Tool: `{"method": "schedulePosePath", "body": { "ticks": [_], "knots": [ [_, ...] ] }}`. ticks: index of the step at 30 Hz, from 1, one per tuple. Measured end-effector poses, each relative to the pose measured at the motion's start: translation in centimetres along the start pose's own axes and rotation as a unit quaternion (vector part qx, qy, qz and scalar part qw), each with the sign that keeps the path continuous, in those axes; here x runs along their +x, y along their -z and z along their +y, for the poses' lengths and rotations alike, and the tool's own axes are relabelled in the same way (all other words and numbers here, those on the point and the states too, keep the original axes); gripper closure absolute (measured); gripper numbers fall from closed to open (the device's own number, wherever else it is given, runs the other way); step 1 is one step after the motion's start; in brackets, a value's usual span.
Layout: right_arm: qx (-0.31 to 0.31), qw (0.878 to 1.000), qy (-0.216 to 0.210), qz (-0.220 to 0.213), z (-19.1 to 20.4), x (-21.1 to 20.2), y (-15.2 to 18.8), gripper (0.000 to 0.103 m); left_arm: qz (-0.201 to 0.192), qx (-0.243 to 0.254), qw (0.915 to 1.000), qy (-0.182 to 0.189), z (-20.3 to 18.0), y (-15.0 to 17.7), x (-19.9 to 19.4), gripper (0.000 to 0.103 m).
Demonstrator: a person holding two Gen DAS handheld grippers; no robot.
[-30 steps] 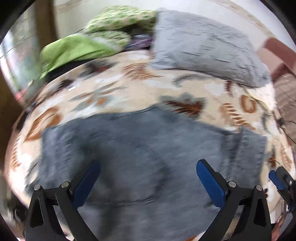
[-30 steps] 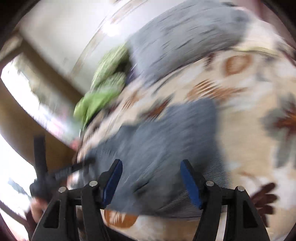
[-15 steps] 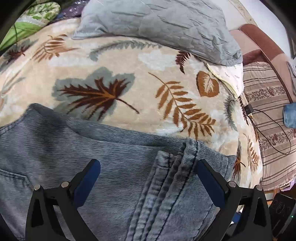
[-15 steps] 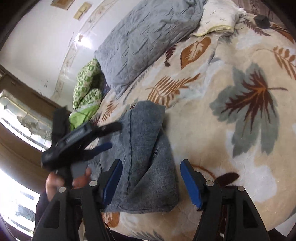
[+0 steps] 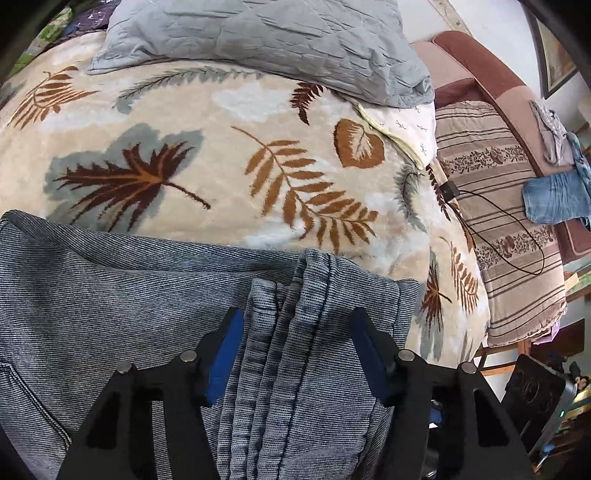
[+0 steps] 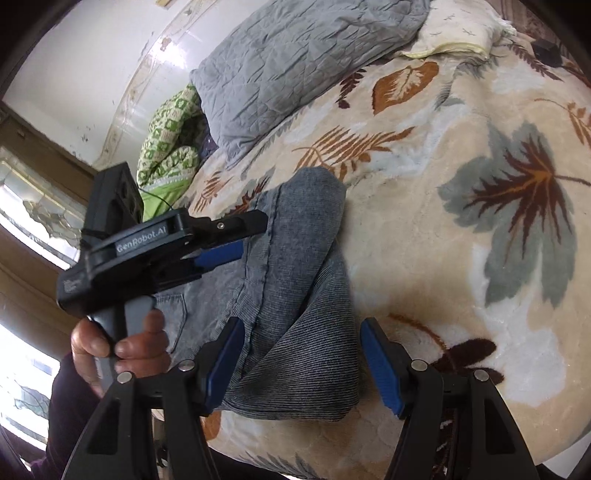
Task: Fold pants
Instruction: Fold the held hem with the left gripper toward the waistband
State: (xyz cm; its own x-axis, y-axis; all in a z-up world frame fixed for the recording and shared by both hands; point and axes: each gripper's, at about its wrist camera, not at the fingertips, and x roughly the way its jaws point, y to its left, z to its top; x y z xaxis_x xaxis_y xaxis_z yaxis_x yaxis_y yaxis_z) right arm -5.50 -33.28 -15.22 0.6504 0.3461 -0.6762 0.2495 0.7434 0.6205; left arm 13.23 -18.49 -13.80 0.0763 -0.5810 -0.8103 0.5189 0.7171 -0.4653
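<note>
Grey-blue pants [image 5: 110, 306] lie folded on a leaf-patterned blanket [image 5: 229, 155]. In the left wrist view a bunched fold of the pants [image 5: 295, 332] runs between the blue pads of my left gripper [image 5: 297, 350], whose jaws have narrowed around it but still show gaps. In the right wrist view the pants [image 6: 295, 258] lie folded in a thick pad. My right gripper [image 6: 303, 358] is open, its jaws astride the near corner of the pants. The left gripper [image 6: 225, 236] shows there too, held by a hand, over the pants' left side.
A grey pillow [image 5: 266, 33] lies at the head of the bed, with green bedding [image 6: 166, 129] beside it. A striped couch cover [image 5: 498, 221] with a black cable and blue cloth [image 5: 554, 199] lies to the right. The bed edge is close below the pants.
The left gripper's jaws have closed in from wide open around the bunched fold. The right gripper has moved nearer to the pants' corner. The left gripper appears larger in the right view.
</note>
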Motion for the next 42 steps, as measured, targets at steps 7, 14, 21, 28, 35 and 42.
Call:
{"method": "schedulePosePath", "body": {
  "ticks": [7,14,21,28,35,42],
  "knots": [
    [-0.027,0.999,0.025,0.022,0.7,1.6,0.8,0.035,-0.003,-0.029,0.9994,0.02,1.7,-0.5,-0.2,0.031],
    [-0.028,0.999,0.026,0.02,0.7,1.7,0.6,0.035,0.008,0.0,0.9992,0.04,0.2,-0.2,0.4,0.044],
    [-0.028,0.999,0.028,0.007,0.9,1.1,0.6,0.035,0.001,-0.005,0.9998,0.02,0.9,-0.2,0.5,0.088],
    [-0.048,0.997,0.03,-0.049,1.6,-0.9,0.6,0.035,-0.034,-0.003,0.9991,0.024,1.3,-0.3,-1.5,0.097],
    [-0.043,0.996,0.018,-0.075,1.6,-1.7,0.4,0.035,-0.014,-0.021,0.9993,0.029,3.6,0.6,-2.7,0.059],
    [0.007,0.997,-0.041,-0.071,1.0,-1.2,-0.5,0.036,0.023,-0.056,0.9942,0.089,5.8,5.1,-4.2,0.045]
  ]
}}
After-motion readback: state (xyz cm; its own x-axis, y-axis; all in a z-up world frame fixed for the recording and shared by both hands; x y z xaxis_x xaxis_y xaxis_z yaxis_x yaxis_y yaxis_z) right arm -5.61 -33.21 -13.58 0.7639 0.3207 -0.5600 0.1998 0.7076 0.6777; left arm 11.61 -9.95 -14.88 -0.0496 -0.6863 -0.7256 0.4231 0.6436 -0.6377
